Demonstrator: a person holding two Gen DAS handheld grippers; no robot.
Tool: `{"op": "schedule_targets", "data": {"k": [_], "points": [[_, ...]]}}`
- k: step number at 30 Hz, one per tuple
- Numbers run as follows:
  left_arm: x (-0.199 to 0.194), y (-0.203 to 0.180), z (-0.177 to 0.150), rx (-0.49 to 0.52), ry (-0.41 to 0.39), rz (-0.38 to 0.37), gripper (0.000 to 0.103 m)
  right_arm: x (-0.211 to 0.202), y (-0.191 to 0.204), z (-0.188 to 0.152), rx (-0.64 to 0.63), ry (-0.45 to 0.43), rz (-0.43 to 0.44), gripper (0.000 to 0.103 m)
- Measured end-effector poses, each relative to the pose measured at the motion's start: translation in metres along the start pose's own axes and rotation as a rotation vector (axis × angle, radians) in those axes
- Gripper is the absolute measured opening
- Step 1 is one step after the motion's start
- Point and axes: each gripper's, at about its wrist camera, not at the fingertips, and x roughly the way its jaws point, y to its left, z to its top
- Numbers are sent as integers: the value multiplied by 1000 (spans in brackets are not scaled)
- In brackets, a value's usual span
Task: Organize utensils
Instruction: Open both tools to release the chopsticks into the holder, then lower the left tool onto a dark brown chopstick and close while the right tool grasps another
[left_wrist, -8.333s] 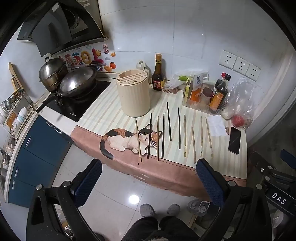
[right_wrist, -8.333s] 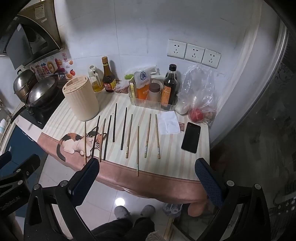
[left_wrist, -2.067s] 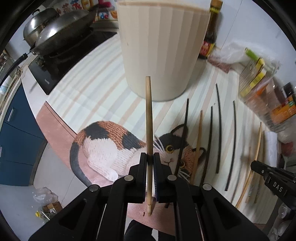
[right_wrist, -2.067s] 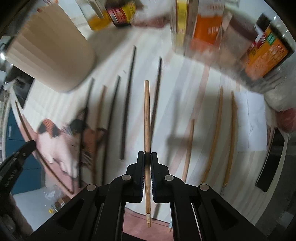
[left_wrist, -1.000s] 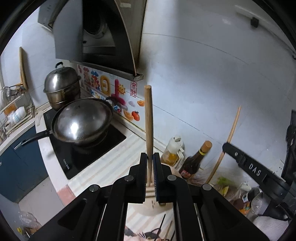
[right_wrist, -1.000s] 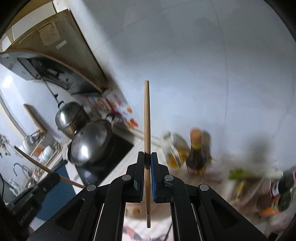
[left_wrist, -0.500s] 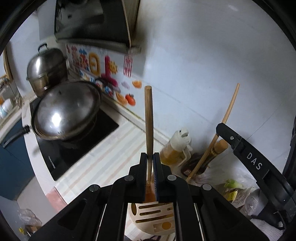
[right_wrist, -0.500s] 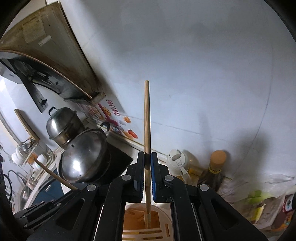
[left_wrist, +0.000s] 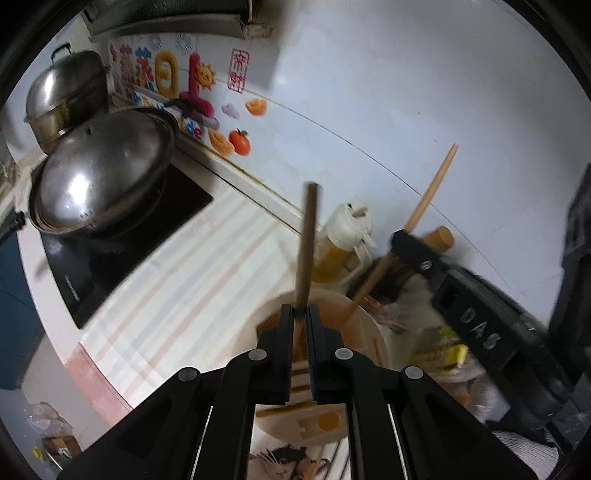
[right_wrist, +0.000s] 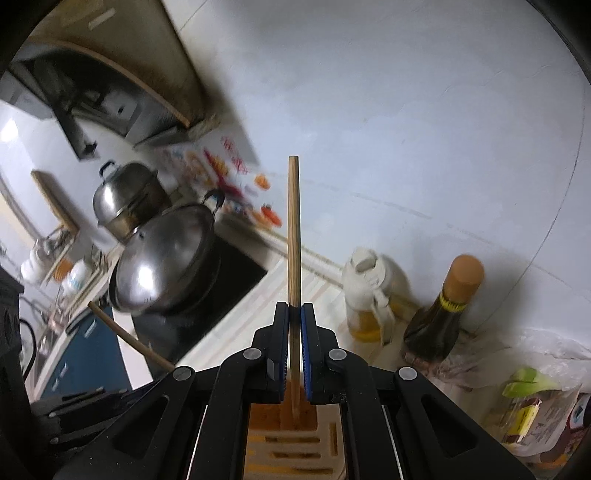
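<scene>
My left gripper (left_wrist: 302, 314) is shut on a wooden chopstick (left_wrist: 307, 243), held upright over the beige utensil holder (left_wrist: 371, 332); its lower end is hidden behind my fingers. My right gripper (right_wrist: 294, 312) is shut on another wooden chopstick (right_wrist: 293, 229), upright, with its lower end inside the holder's large opening (right_wrist: 282, 415). The right gripper (left_wrist: 397, 240) and its chopstick (left_wrist: 428, 195) also show in the left wrist view. The left chopstick (right_wrist: 125, 338) shows at the left of the right wrist view.
A lidded wok (left_wrist: 103, 166) and a steel pot (left_wrist: 62, 96) stand on the black cooktop (left_wrist: 122, 254) at the left. An oil bottle (right_wrist: 369, 295), a dark sauce bottle (right_wrist: 439, 321) and bagged packets (right_wrist: 535, 413) stand against the white wall. More chopsticks lie below the holder (left_wrist: 332, 461).
Both grippers have dropped closer to the holder with their chopsticks. The right chopstick's tip is now deeper in the opening. The holder fills more of both views.
</scene>
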Motion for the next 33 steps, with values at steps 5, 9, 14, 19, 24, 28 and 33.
{"op": "schedule_targets", "data": {"k": [5, 9, 14, 19, 24, 28, 33], "points": [[-18, 3, -4, -18, 4, 3, 18, -4, 0, -10, 6, 71, 24, 10], [-43, 6, -9, -6, -81, 72, 72, -27, -7, -17, 34, 60, 28, 34], [-70, 14, -24, 3, -167, 141, 97, -63, -16, -33, 65, 17, -11, 67], [-80, 15, -49, 30, -242, 230, 103, -97, -23, -59, 75, -33, -100, 91], [-67, 16, -82, 51, -235, 255, 103, -116, -46, -98, 133, -54, -160, 102], [-43, 12, -109, 71, -171, 242, 103, -120, -71, -137, 186, -58, -229, 102], [-3, 4, -145, 117, -77, 265, 103, -97, -107, -185, 247, 55, -266, 102]]}}
